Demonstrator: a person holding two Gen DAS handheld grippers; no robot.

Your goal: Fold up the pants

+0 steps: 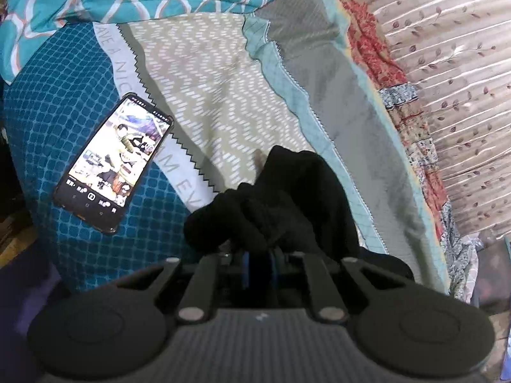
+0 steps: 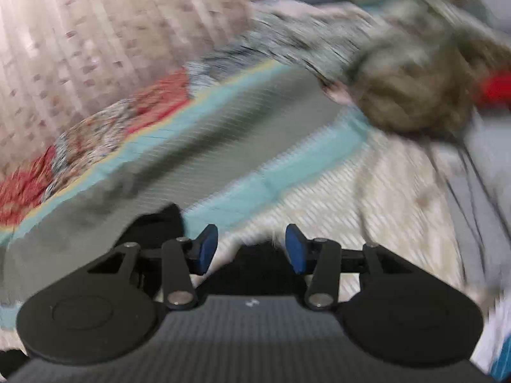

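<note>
Between our left gripper's pressed-together fingers sat the black pants, bunched in a heap over the patchwork bedspread. At ten o'clock from that heap a lit smartphone lay on the teal checked patch. Our right gripper stood spread, blue pads apart, with black cloth showing below them; that view was blurred.
</note>
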